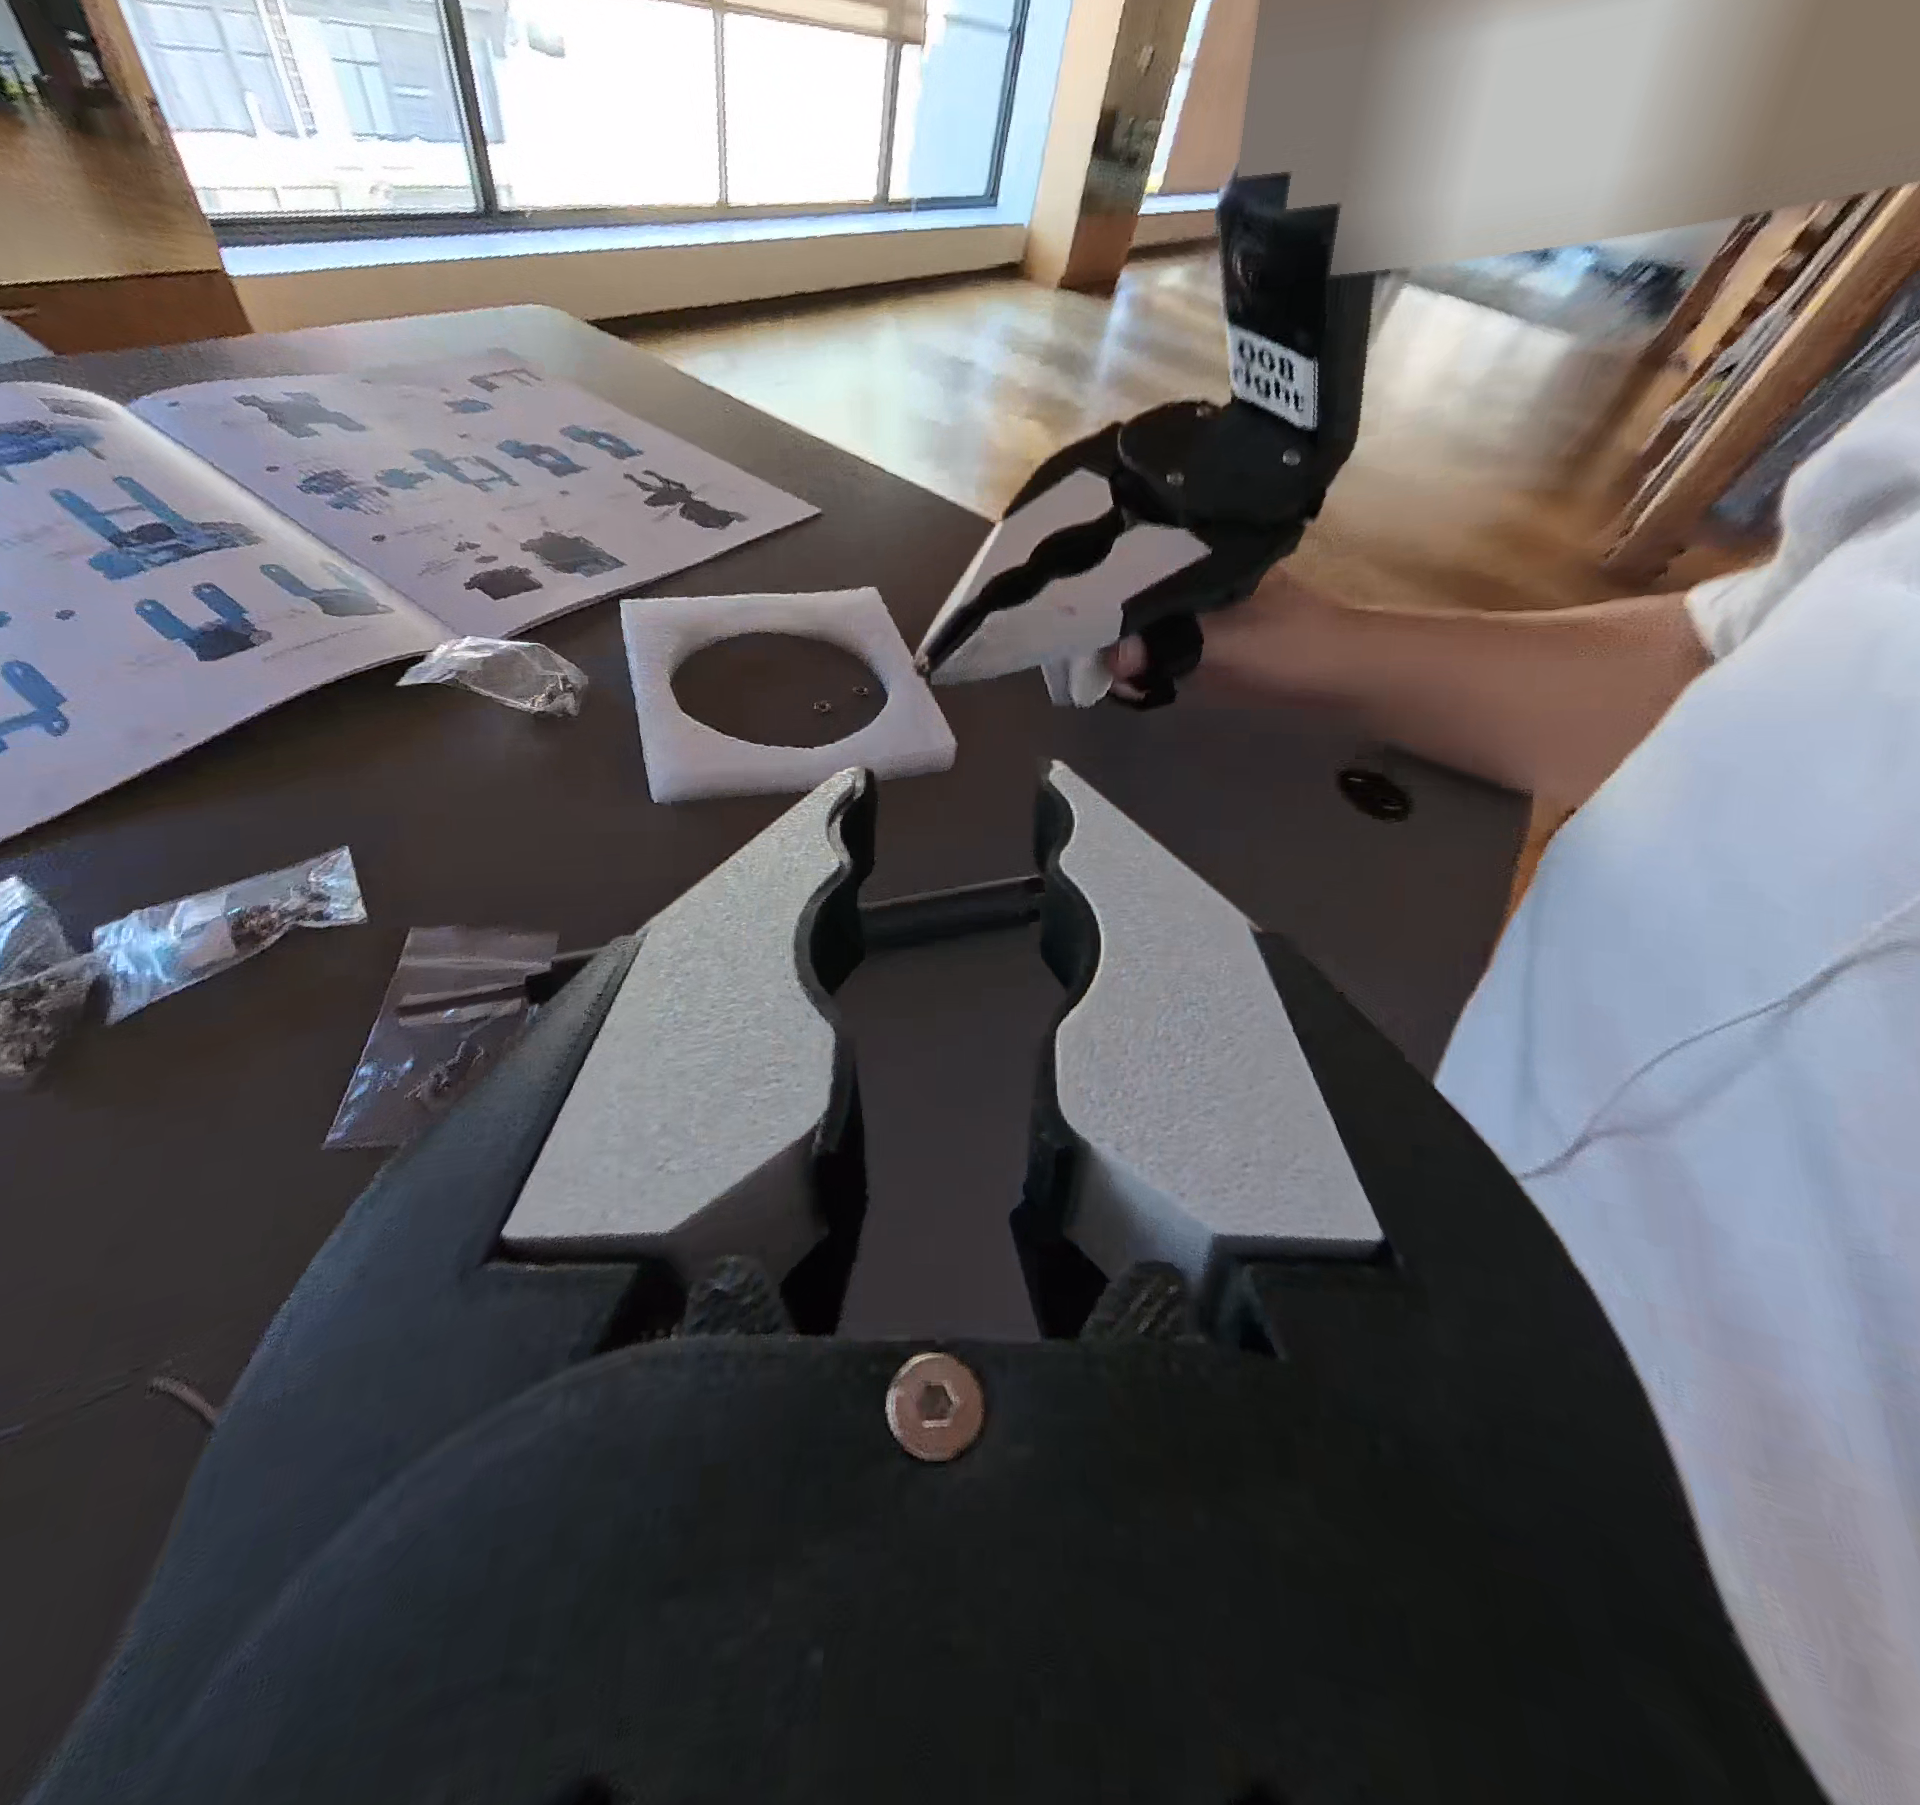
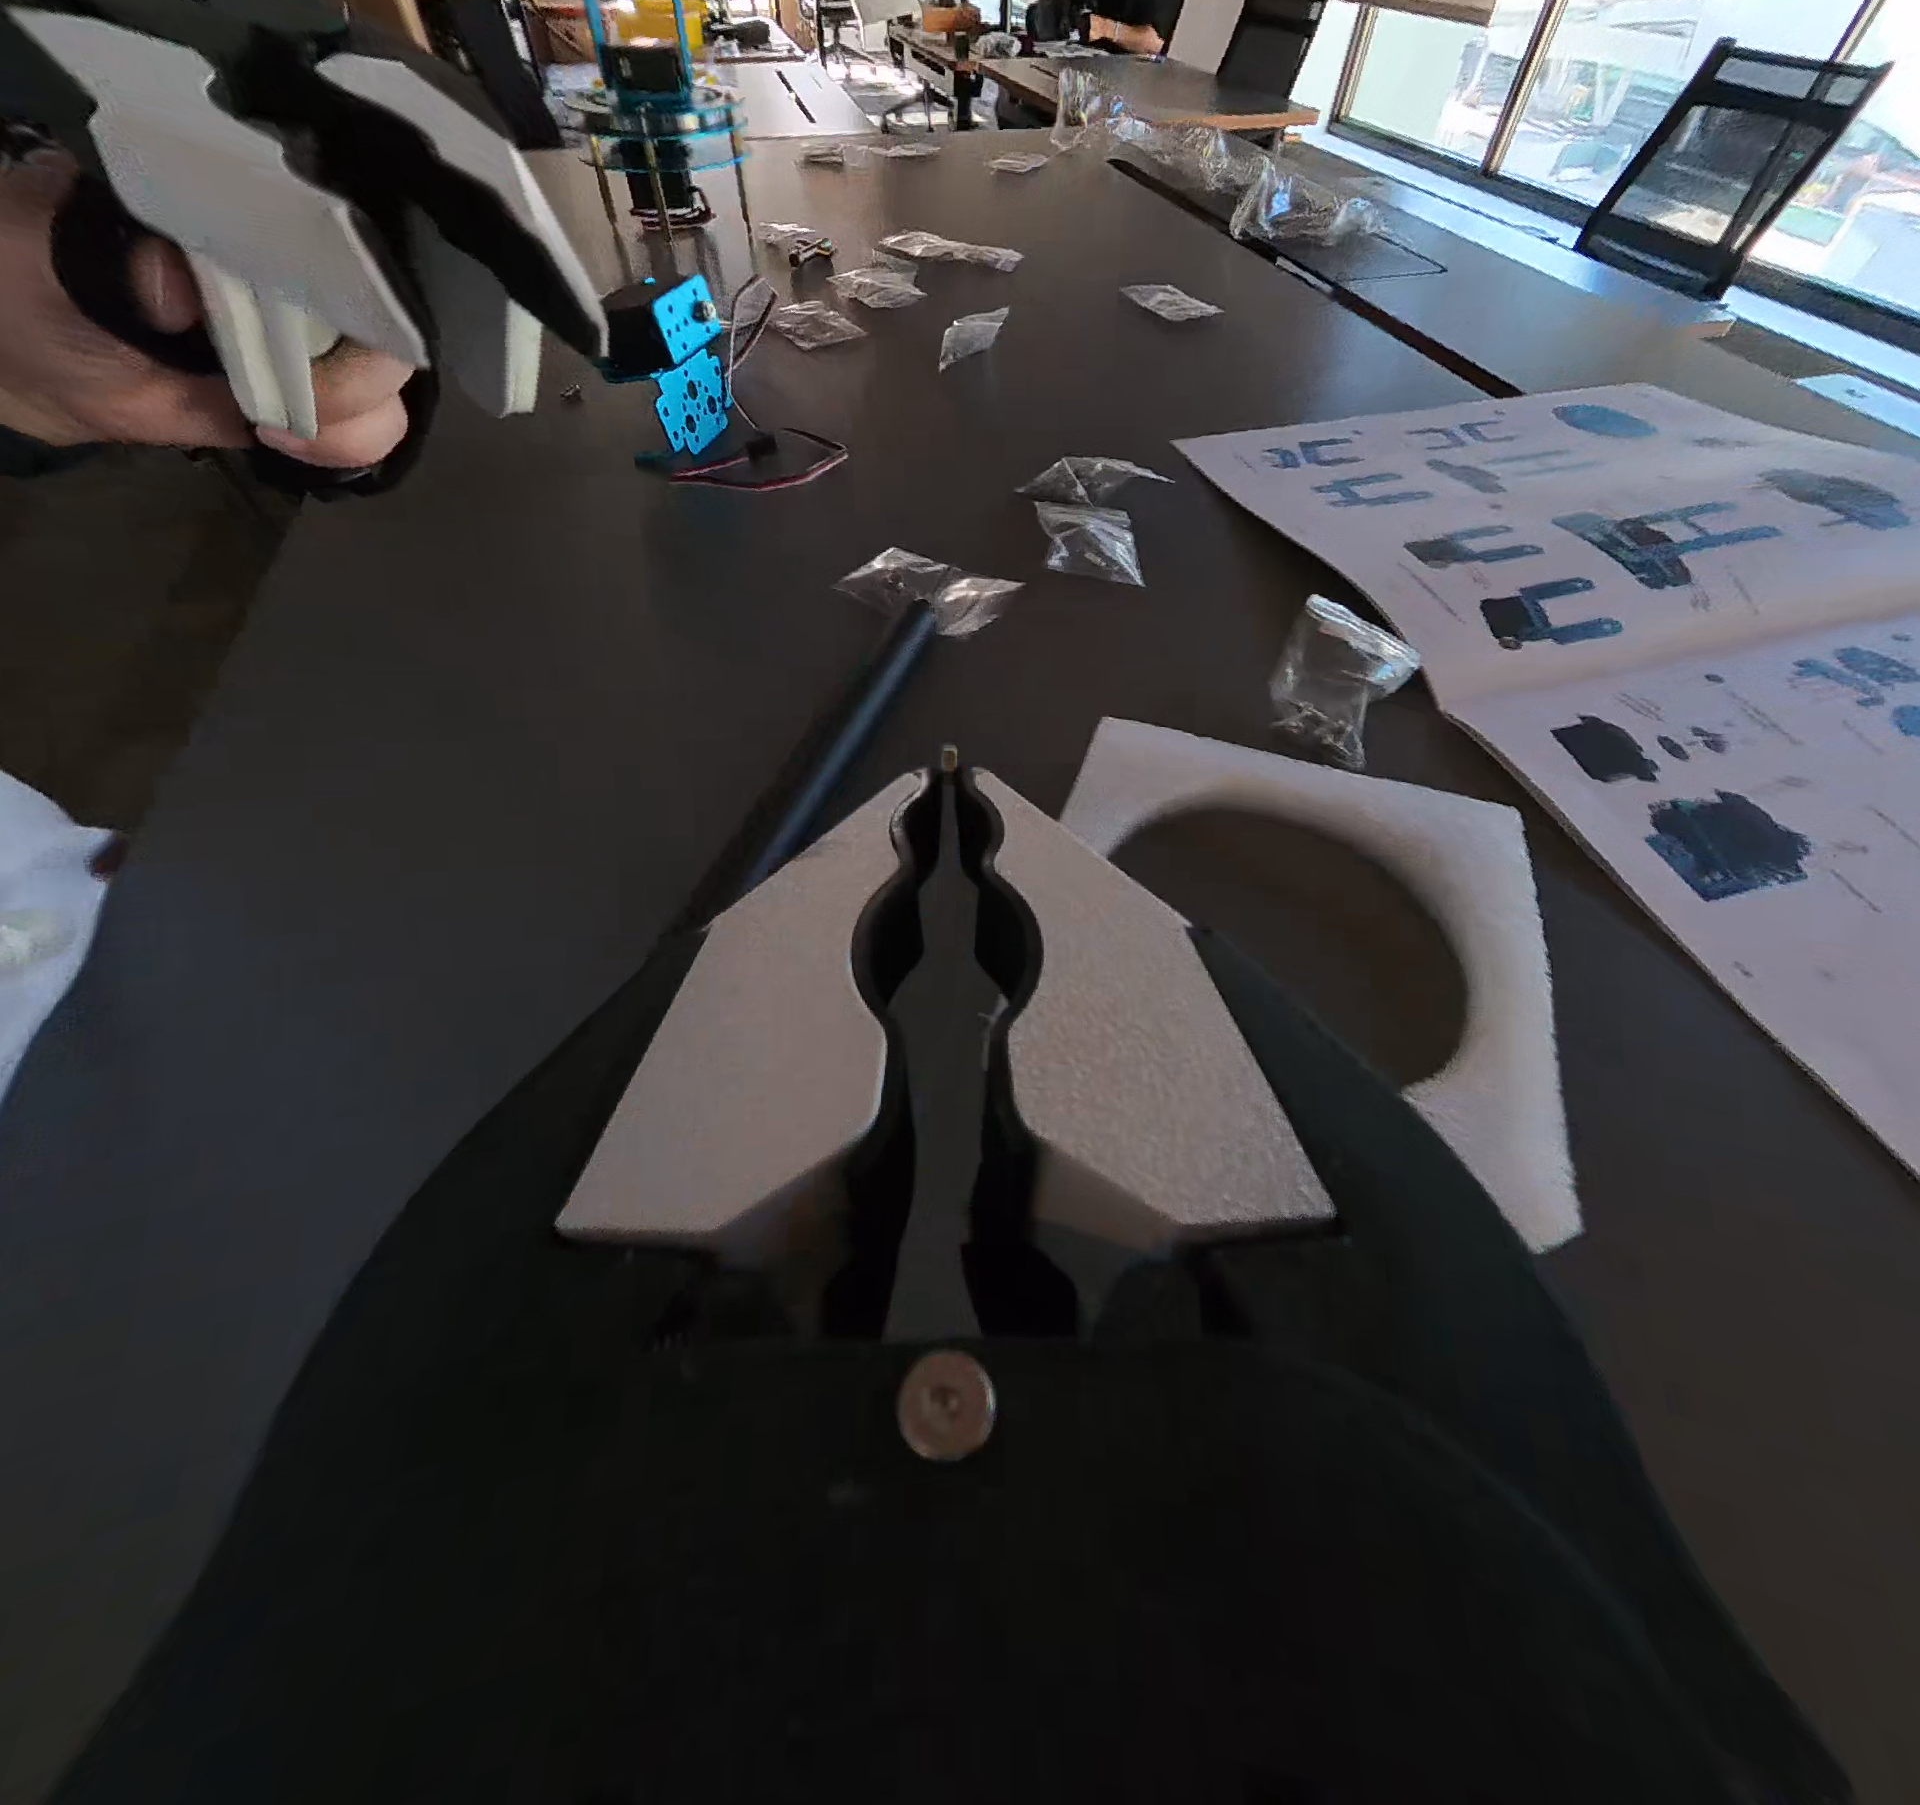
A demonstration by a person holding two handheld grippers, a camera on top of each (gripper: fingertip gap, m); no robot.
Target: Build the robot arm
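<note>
White foam square [image 2: 1507,924] with a round cut-out lies flat on the dark desk [image 2: 520,716], just to the right of the right claw [image 2: 948,781]. This claw's jaws are pressed together, pinching a small metal part [image 2: 948,756] at their very ends; only a sliver of the part shows beyond them, and its kind cannot be told. In the left wrist view the left claw [image 1: 956,799] stands with its jaws apart and nothing between them. A black rod [image 2: 862,706] lies on the desk below and across its gap, and also runs ahead and slightly left of the right claw. Ahead of the left claw, inside the foam cut-out, two tiny fasteners [image 1: 836,701] sit on the bare desk. Left of both the foam and the left claw are clear plastic bags [image 1: 499,675] of hardware and an open printed booklet [image 1: 312,529]. Far ahead of the right claw, to its left, stands a blue bracket assembly [image 2: 675,353] with trailing wires. Judged hazard: the part is held by the extreme tips alone, so a slight loosening or a knock against the foam edge could drop it onto the dark desk, where so small a piece would be hard to find. The rod, being round, could roll if either claw brushed it.
</note>
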